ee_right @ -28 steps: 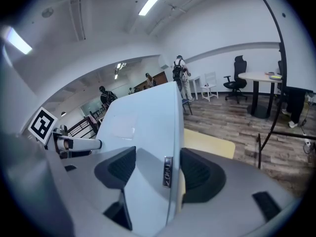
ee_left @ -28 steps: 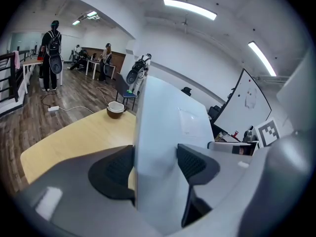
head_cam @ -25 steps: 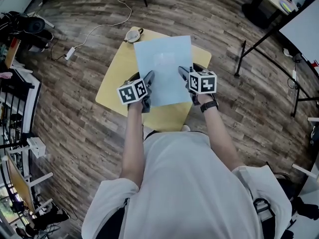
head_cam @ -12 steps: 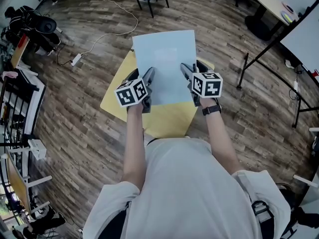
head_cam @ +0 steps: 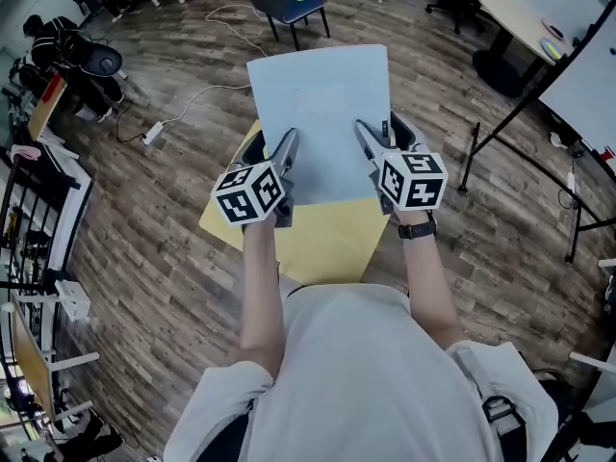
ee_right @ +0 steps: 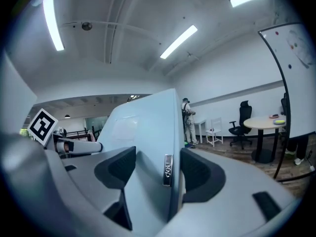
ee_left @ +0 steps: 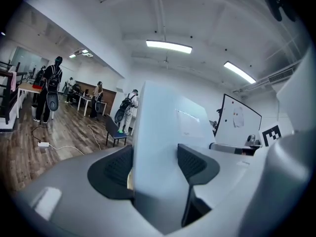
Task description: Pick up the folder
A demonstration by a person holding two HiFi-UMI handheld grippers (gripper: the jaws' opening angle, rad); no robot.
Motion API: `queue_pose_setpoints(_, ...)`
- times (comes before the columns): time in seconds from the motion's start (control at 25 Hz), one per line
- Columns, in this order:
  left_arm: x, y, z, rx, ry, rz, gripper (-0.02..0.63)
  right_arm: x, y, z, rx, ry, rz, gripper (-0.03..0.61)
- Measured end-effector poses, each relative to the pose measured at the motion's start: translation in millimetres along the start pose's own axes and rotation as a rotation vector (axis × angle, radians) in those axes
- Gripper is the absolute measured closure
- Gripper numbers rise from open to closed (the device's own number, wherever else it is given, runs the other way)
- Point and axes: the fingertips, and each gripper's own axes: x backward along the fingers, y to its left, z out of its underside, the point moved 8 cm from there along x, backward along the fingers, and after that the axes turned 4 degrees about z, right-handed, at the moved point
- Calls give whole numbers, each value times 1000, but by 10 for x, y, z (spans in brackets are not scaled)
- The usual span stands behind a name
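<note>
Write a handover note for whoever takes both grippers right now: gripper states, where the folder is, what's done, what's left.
Grippers: left gripper shut on the left edge of the folder; right gripper shut on its right edge.
Things: folder held in the air over the yellow table.
Done: folder picked up.
Left: nothing but keeping both grips.

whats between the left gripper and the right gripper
The light blue folder spans the gap: the left gripper grips its left edge, the right gripper its right edge. The head view shows this, with the yellow table below.
</note>
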Motion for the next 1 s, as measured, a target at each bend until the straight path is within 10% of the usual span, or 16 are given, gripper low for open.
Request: queue_pose_setpoints(1.0,457,-294,-770,-116,-243,18,325,370,354,-860,100,-236,1,282)
